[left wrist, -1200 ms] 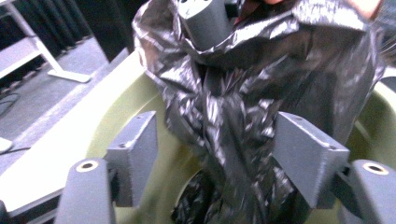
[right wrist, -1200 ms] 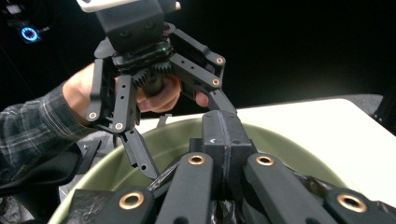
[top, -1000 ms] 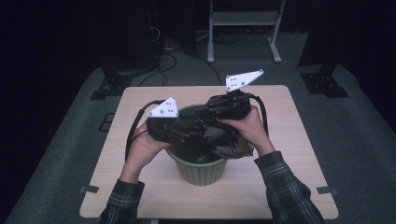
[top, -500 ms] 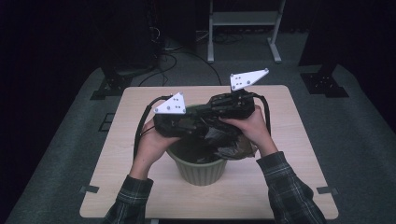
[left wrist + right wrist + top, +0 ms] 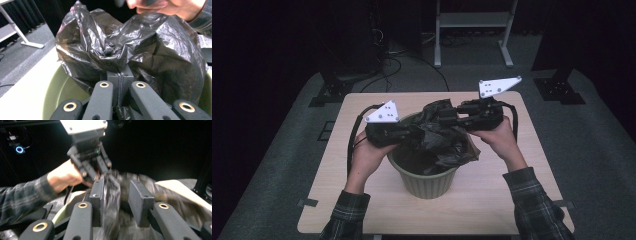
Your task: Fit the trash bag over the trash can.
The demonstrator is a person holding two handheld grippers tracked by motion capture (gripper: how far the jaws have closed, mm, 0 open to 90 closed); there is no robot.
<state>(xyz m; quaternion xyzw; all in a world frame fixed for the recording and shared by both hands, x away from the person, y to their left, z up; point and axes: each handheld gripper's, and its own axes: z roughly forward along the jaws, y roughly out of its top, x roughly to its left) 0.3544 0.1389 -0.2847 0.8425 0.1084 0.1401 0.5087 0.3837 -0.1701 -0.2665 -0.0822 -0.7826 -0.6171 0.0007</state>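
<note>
Fitting black bag (image 5: 444, 135) into green bin (image 5: 427, 182): left gripper (image 5: 120, 82) clamped on bag film, right gripper (image 5: 115, 205) just opening, film loose between jaws; next regrip far edge, spread it over rim

2 hand-held grippers (image 5: 424, 135) (image 5: 449, 119) grip black bag (image 5: 447, 142) over bin (image 5: 427, 182).

left gripper (image 5: 414, 136) jaws pressed together, having just closed, hand low at the left. right gripper (image 5: 447, 117) jaws parted, just opening, hand held higher at the right.
</note>
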